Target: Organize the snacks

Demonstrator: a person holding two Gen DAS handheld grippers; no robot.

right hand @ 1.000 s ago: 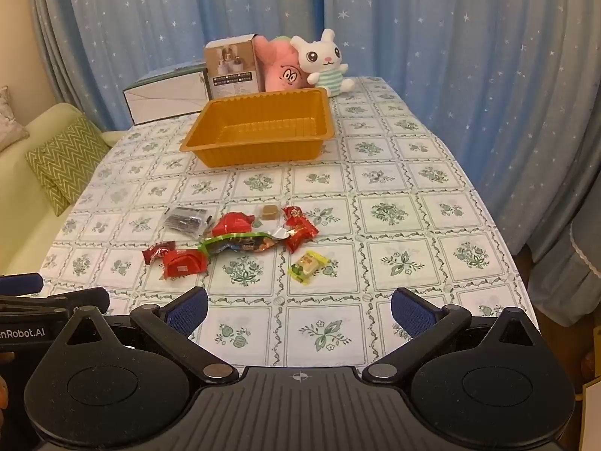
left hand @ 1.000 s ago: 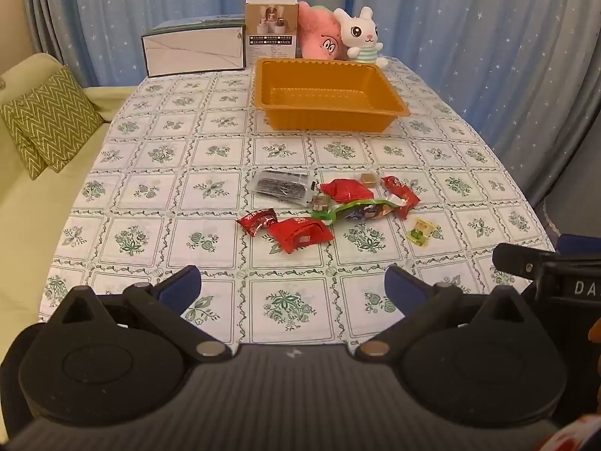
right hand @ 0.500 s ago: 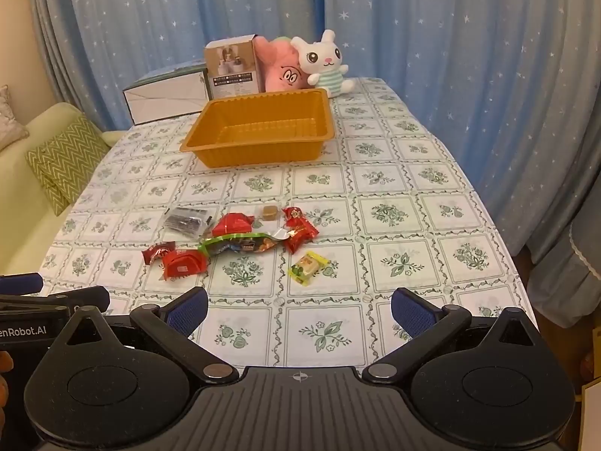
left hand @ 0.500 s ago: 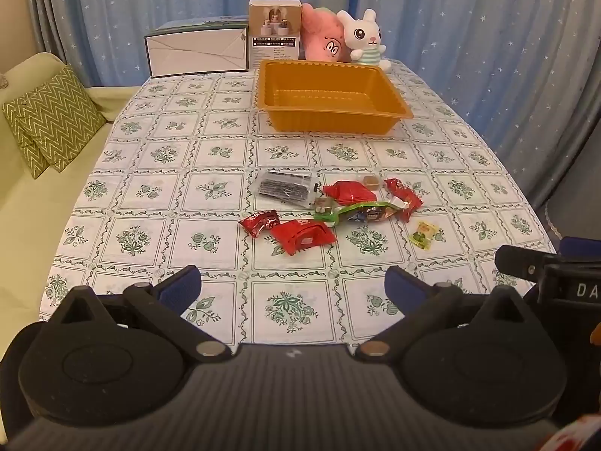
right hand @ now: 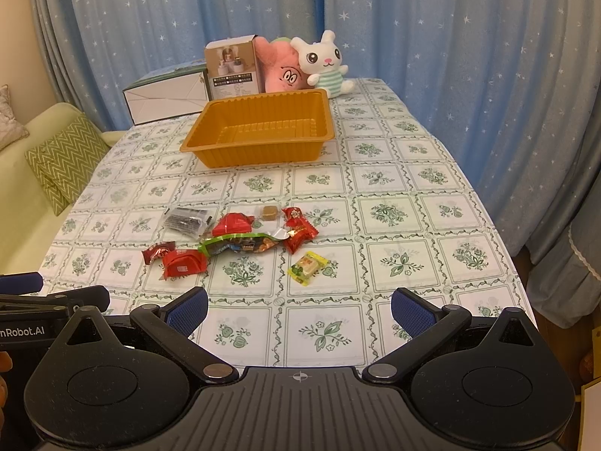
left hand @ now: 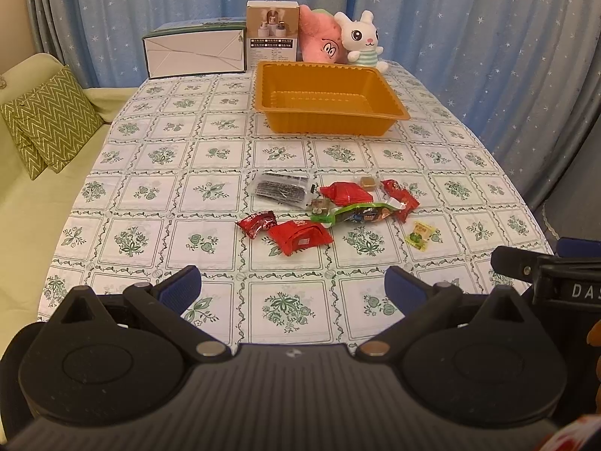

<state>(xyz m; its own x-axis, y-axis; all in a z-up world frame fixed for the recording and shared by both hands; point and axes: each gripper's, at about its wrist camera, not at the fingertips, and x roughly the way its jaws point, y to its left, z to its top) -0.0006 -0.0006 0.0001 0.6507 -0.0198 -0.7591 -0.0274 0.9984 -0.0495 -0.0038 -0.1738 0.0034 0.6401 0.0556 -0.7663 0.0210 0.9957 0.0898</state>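
Several snack packets lie in a loose cluster mid-table: red packets [left hand: 300,237] [right hand: 184,263], a dark clear pouch [left hand: 282,189] [right hand: 186,220], a long green packet [left hand: 357,214] [right hand: 240,244], a small yellow candy [left hand: 422,234] [right hand: 308,267] and a brown cube [left hand: 367,182] [right hand: 269,213]. An empty orange tray [left hand: 330,114] [right hand: 259,152] stands beyond them. My left gripper [left hand: 293,288] is open and empty over the near table edge. My right gripper [right hand: 299,310] is open and empty beside it, near the front edge.
At the table's far end stand a white box [left hand: 195,52], a small carton [left hand: 272,37], a pink plush [left hand: 321,43] and a white bunny plush [left hand: 360,43]. A sofa with a green zigzag cushion [left hand: 49,120] lies left. Blue curtains surround the table.
The left gripper has tilted slightly, so the table scene sits a little lower in its view. The right gripper has not moved. No snack has moved.
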